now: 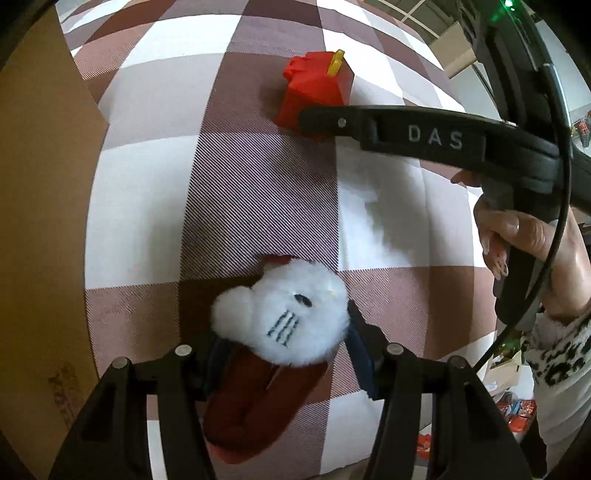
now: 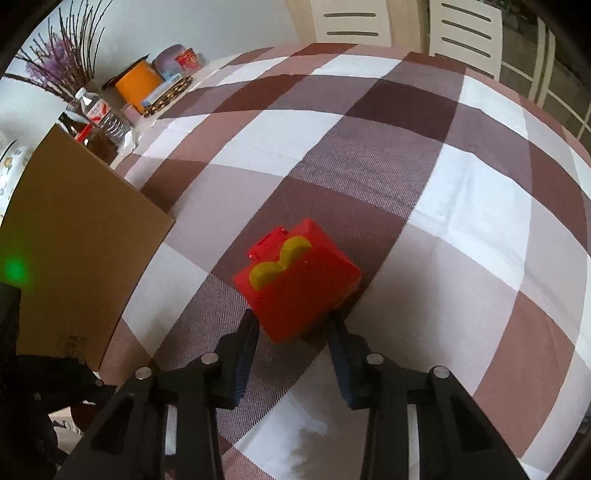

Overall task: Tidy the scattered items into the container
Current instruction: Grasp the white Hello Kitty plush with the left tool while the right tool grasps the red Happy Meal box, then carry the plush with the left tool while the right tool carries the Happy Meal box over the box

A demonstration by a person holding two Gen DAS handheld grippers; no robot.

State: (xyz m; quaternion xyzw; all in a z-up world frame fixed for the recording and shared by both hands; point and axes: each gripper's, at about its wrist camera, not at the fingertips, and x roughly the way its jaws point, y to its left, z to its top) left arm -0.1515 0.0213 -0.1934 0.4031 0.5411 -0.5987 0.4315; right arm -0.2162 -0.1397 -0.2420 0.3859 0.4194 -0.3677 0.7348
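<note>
A plush toy (image 1: 288, 314) with a white cat face and a red body hangs above the checked tablecloth (image 1: 147, 221), and my left gripper (image 1: 284, 343) is shut on it. A red toy box (image 2: 299, 280) with a yellow M on its face rests on the cloth. My right gripper (image 2: 293, 325) is shut on its near end, one pad on each side. In the left wrist view the same red box (image 1: 317, 85) lies further off, with a right gripper finger (image 1: 369, 125) reaching across it. A brown cardboard box (image 2: 81, 236) stands at the left, its wall (image 1: 40, 221) beside the plush toy.
A person's hand (image 1: 517, 236) grips the right tool's handle. At the table's far left corner stand an orange tub (image 2: 138, 83), a water bottle (image 2: 99, 110) and dried flowers (image 2: 62, 51). White chairs (image 2: 351, 22) stand behind the table.
</note>
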